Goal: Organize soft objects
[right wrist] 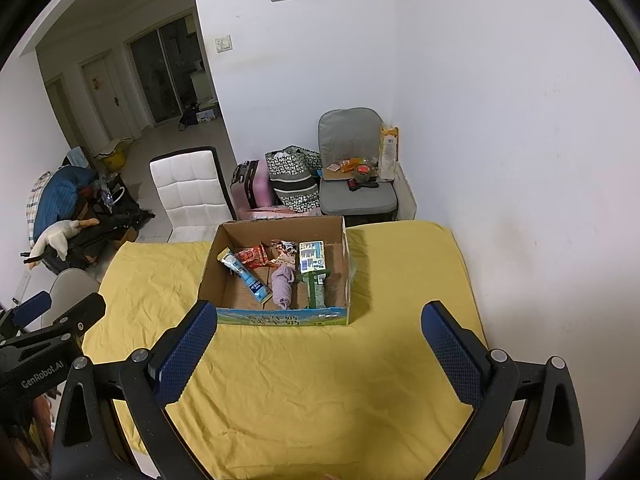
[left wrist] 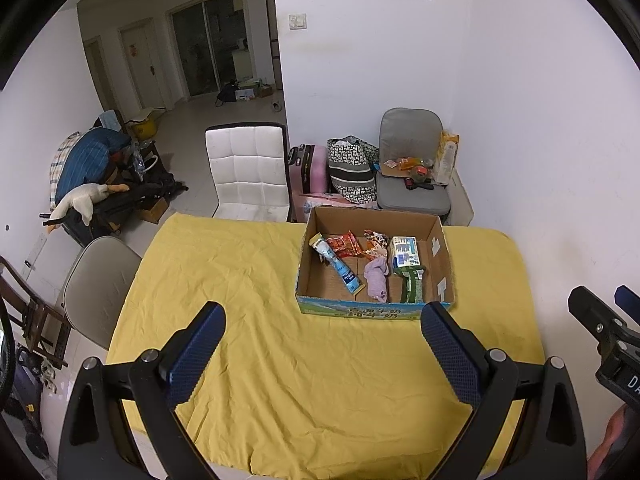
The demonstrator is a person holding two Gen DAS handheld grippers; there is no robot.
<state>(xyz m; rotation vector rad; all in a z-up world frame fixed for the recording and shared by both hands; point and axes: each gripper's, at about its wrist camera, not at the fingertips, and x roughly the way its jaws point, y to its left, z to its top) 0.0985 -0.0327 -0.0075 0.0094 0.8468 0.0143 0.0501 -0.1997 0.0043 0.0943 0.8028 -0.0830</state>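
An open cardboard box (left wrist: 442, 260) (right wrist: 208, 272) stands at the far side of the table with the yellow cloth (left wrist: 248, 320) (right wrist: 400, 280). In it lie a lilac soft cloth (left wrist: 377, 280) (right wrist: 281, 286), a blue tube (left wrist: 340, 266) (right wrist: 250, 280), red snack packs (left wrist: 344, 245) (right wrist: 251, 257), a white-blue pack (left wrist: 405, 251) (right wrist: 312, 256) and a green pack (left wrist: 412, 286) (right wrist: 316, 290). My left gripper (left wrist: 322, 316) is open and empty, near side of the box. My right gripper (right wrist: 320, 314) is open and empty too, just before the box's front wall.
A white chair (left wrist: 248, 172) (right wrist: 192, 188) stands behind the table, a grey chair (left wrist: 96, 280) at its left. A grey seat with clutter (left wrist: 412, 184) (right wrist: 356, 188), bags and a pink suitcase (left wrist: 308, 168) sit by the wall. The wall runs along the table's right side.
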